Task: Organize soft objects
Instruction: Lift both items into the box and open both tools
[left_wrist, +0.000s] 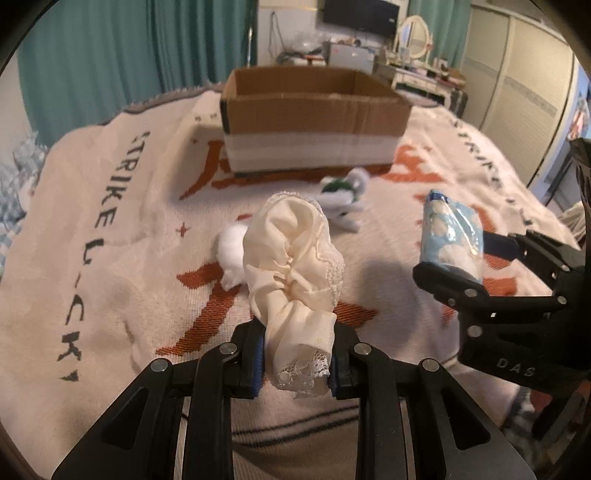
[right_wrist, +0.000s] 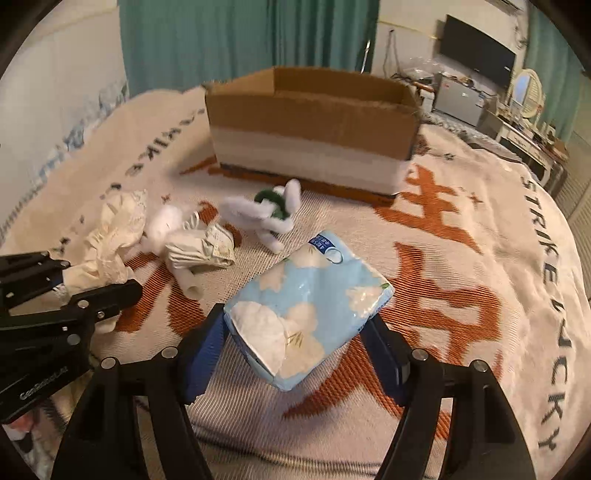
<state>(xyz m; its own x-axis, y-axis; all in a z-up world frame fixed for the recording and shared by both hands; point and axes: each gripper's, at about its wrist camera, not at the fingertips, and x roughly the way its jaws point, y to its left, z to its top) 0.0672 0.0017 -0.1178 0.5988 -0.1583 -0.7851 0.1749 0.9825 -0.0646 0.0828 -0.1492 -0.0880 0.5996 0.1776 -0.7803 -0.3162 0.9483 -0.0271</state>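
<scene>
My left gripper (left_wrist: 295, 373) is shut on a cream lace-trimmed cloth (left_wrist: 295, 266) and holds it above the bed blanket. My right gripper (right_wrist: 295, 354) is shut on a light blue tissue pack (right_wrist: 306, 310), also lifted; the pack also shows in the left wrist view (left_wrist: 452, 232). An open cardboard box (left_wrist: 314, 122) stands ahead on the blanket (right_wrist: 310, 122). A white and green plush toy (right_wrist: 269, 214) lies in front of the box. A white fluffy ball (left_wrist: 231, 251) and a rolled white garment (right_wrist: 199, 254) lie near the left gripper.
The bed is covered with a white blanket (right_wrist: 480, 258) with orange characters and dark lettering. Teal curtains (left_wrist: 110, 55) hang behind. A dresser with mirror (left_wrist: 413, 55) and a TV (right_wrist: 476, 51) stand at the far wall. A wardrobe (left_wrist: 524, 74) is at right.
</scene>
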